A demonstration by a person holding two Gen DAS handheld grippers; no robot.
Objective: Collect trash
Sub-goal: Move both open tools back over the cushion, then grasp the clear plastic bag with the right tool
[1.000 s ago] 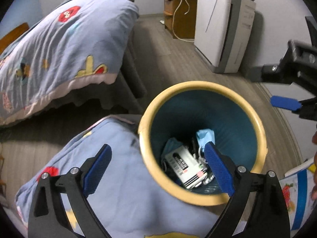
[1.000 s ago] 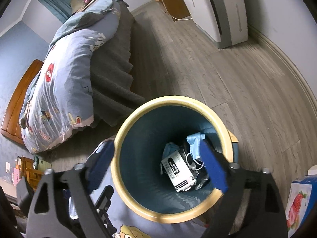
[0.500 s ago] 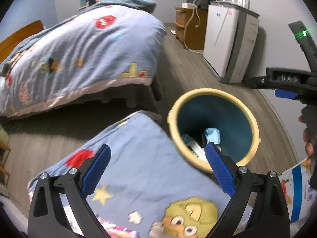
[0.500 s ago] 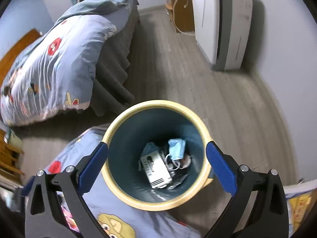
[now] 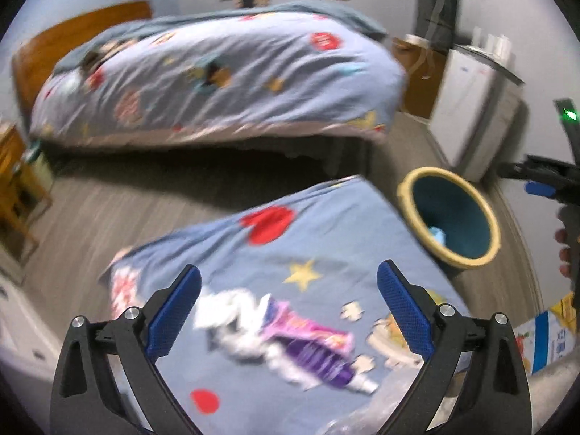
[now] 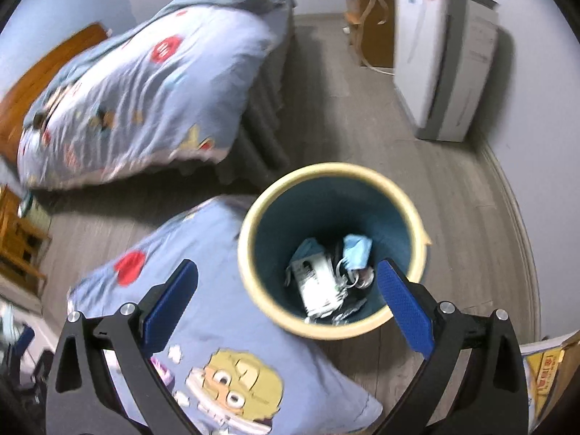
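Observation:
A round bin [image 6: 331, 253] with a cream rim and teal inside stands on the wood floor; it holds a white box, a blue face mask [image 6: 357, 250] and other scraps. It also shows at the right of the left wrist view [image 5: 449, 217]. My right gripper [image 6: 286, 297] is open and empty above the bin's near rim. My left gripper [image 5: 288, 308] is open and empty over a blue cartoon-print cushion [image 5: 290, 253], where a purple and white wrapper [image 5: 290, 344] lies between the fingers. The view is blurred.
A bed [image 5: 217, 72] with a blue cartoon quilt fills the back. A white and grey appliance [image 6: 442, 58] stands by the right wall beside a wooden cabinet [image 6: 373, 25]. A printed carton [image 5: 547, 337] lies at the right. Wooden furniture [image 5: 18, 188] is at the left edge.
Both grippers have pulled back from the bin. The left one has swung left over the cushion, bringing the purple wrapper into view. Both stay open.

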